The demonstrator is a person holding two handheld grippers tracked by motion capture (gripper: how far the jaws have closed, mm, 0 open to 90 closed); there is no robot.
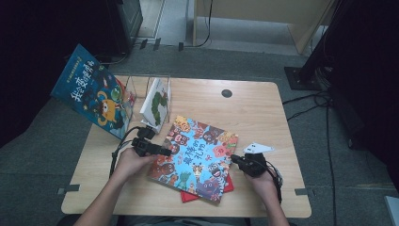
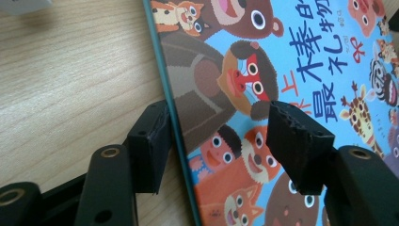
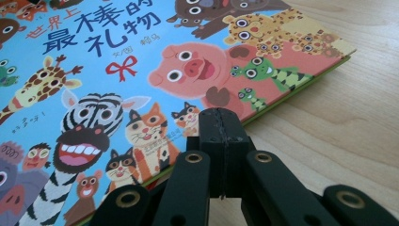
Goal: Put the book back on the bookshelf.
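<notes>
The animal picture book (image 1: 197, 157) lies flat near the middle of the tabletop (image 1: 256, 106). The left hand-held gripper (image 2: 219, 141), jaws wide apart, straddles its left edge; the right hand-held gripper (image 3: 221, 127), jaws pressed together and empty, meets its right edge. Blue cover, cartoon animals.

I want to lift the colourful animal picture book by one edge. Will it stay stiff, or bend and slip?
The animal picture book looks like a thin hardcover, so it probably stays fairly flat when lifted. Its glossy cover may slip between the pads. The left gripper stands open astride its edge; a one-edge grip on so wide a book will likely let it sag or swing.
</notes>
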